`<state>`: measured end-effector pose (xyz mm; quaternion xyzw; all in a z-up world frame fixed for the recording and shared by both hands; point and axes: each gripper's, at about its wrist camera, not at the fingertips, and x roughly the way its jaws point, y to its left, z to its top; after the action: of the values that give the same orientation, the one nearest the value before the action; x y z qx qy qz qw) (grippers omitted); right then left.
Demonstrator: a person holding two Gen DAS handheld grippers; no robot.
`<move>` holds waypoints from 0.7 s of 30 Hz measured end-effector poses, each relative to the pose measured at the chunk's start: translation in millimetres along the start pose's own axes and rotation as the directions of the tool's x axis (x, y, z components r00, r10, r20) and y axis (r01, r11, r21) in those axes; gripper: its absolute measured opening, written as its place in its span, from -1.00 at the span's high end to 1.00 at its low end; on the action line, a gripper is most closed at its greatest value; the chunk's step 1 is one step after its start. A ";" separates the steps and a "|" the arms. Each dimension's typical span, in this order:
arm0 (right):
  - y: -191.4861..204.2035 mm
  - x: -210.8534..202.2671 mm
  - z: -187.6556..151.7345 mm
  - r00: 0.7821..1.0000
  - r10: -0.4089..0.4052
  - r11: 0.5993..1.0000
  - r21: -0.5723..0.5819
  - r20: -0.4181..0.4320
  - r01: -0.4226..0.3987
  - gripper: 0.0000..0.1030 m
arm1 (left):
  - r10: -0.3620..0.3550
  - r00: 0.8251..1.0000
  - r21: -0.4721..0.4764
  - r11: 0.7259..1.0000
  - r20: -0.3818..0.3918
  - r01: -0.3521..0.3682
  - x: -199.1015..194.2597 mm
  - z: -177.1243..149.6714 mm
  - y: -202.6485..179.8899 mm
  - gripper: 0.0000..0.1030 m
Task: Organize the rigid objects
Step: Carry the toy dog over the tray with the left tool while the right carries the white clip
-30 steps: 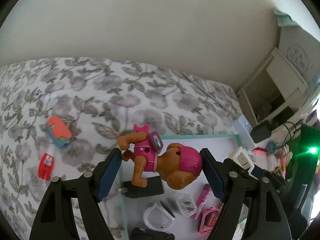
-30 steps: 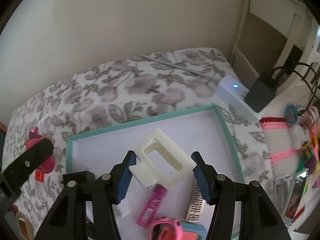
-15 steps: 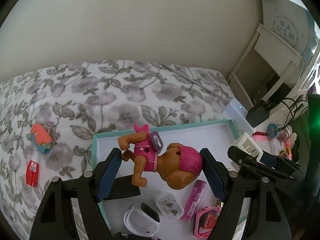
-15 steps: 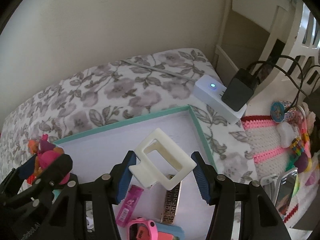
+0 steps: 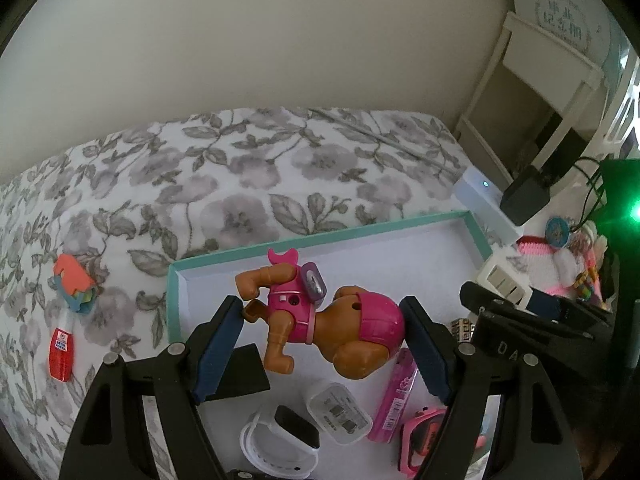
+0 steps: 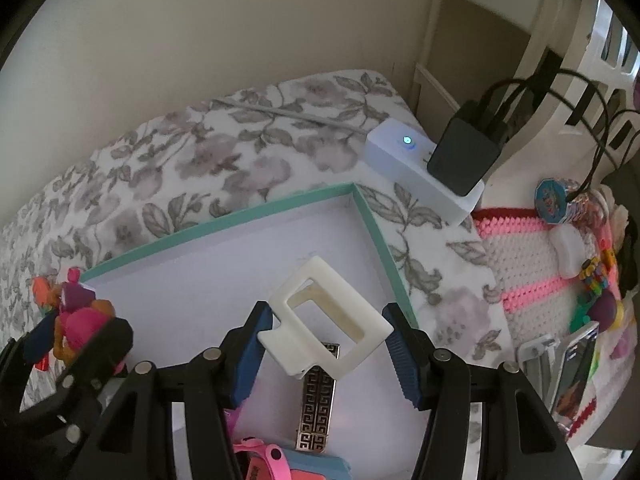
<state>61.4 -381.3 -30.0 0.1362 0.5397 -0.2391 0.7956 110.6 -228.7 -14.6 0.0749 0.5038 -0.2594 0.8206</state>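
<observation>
My left gripper [image 5: 322,344] is shut on a brown toy dog in a pink suit [image 5: 320,316] and holds it above the teal-rimmed white tray [image 5: 320,240]. My right gripper [image 6: 328,340] is shut on a white hair claw clip [image 6: 324,320] and holds it over the tray's right half [image 6: 368,208]. The right gripper with the clip also shows at the right of the left wrist view [image 5: 504,284]. The toy dog shows at the left edge of the right wrist view [image 6: 80,316].
In the tray lie a white smartwatch [image 5: 280,436], a clear small case [image 5: 338,408], a pink tube [image 5: 394,396], a pink watch [image 5: 420,432], a black block [image 5: 240,372] and a patterned lighter [image 6: 318,400]. A red tube [image 5: 60,354] and orange toy [image 5: 74,280] lie on the floral bedspread. A power strip [image 6: 420,168] sits right.
Both grippers have moved to the right over the tray with their objects still held. The tray's far right corner and the power strip have come closer in both views.
</observation>
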 end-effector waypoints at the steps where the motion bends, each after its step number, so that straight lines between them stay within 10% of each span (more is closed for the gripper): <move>1: -0.3 1.0 -0.2 1.000 0.003 1.000 0.003 -0.002 -0.003 -0.17 | 0.000 1.000 0.001 1.000 -0.006 0.000 1.5 -0.6 0.1 -0.57; 21: 9.3 32.4 -8.7 0.997 -0.001 1.000 -0.003 -0.079 0.001 -0.17 | 0.016 0.997 -0.013 1.000 -0.080 -0.017 21.3 -6.2 4.6 -0.57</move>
<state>69.2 -376.8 -63.7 0.1441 0.5712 -0.2332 0.7737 115.6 -229.8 -36.6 0.0837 0.5373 -0.2457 0.8025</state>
